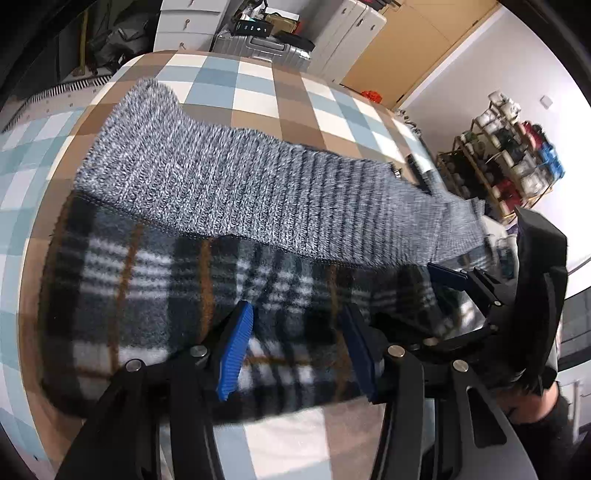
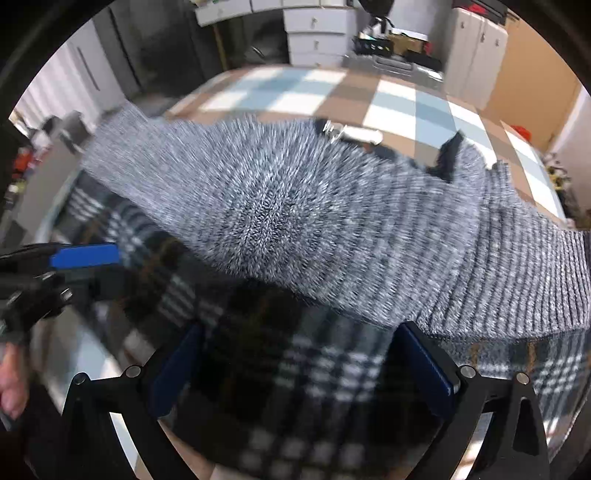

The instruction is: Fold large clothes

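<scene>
A large garment lies on the checked table [image 1: 258, 85]: a dark plaid fleece body [image 1: 155, 295] with a grey knit sleeve [image 1: 229, 184] folded across it. My left gripper [image 1: 299, 325] is open above the plaid body, with nothing between its blue pads [image 1: 236, 350]. My right gripper [image 2: 299, 354] is open over the plaid fleece [image 2: 306, 387], just below the grey knit sleeve [image 2: 280, 221]. The right gripper also shows at the right edge of the left wrist view [image 1: 454, 277]. The left gripper shows at the left edge of the right wrist view [image 2: 81, 258].
White drawers [image 1: 184, 26], a silver suitcase [image 1: 266, 48] and cabinets stand beyond the table's far edge. A shelf of spools [image 1: 509, 155] stands at the right. A dark object [image 2: 448, 155] lies on the table past the sleeve.
</scene>
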### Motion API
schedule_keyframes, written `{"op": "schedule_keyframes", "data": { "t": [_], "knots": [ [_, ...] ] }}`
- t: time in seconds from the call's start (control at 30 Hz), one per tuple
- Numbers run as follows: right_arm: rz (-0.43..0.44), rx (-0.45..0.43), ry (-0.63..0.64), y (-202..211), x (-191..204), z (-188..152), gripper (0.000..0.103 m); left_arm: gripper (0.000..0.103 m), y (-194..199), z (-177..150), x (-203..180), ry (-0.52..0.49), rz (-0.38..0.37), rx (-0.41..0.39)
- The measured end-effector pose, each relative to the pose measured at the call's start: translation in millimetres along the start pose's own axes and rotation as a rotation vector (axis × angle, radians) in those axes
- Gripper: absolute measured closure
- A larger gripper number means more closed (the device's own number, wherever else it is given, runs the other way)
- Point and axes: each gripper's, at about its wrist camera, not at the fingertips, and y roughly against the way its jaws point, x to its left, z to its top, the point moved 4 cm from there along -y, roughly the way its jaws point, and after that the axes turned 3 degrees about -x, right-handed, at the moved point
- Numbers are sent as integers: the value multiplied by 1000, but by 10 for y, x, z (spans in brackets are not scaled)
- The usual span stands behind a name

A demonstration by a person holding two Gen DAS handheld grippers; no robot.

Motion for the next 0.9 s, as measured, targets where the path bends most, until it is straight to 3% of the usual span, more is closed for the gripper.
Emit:
{"op": "schedule_keyframes", "data": {
  "t": [0.1, 0.27, 0.33, 0.4, 0.43, 0.67, 0.73, 0.8, 0.9],
  "knots": [
    [-2, -105, -96, 483, -300, -99, 0, 58, 202, -82, -49, -38, 52, -20],
    [-85, -71, -213, 691, -911, -513, 0, 57, 309, -204, -33, -95, 195, -54],
    [-124, -37, -298, 624, -1182, -711, 0, 57, 281, -236, 42, -64, 182, -63],
    [-97, 10, -342, 452, -1361, -851, 0, 57, 230, -278, 92, -49, 185, -64],
    [-86, -12, -334, 427, -1373, -877, 0, 57, 216, -288, 123, -53, 178, -69],
    [-145, -29, -258, 346, -1296, -920, 0, 58, 228, -283, 380, 33, 1, -94],
    [-126, 7, -280, 332, -1369, -840, 0, 64, 298, -275, 414, 75, -13, -89],
    [-106, 43, -287, 434, -1402, -726, 0, 64, 418, -266, 335, 77, -13, -87],
    [-119, -83, -253, 759, -1372, -419, 0, 64, 595, -151, 93, -8, 42, -137]
  ]
}}
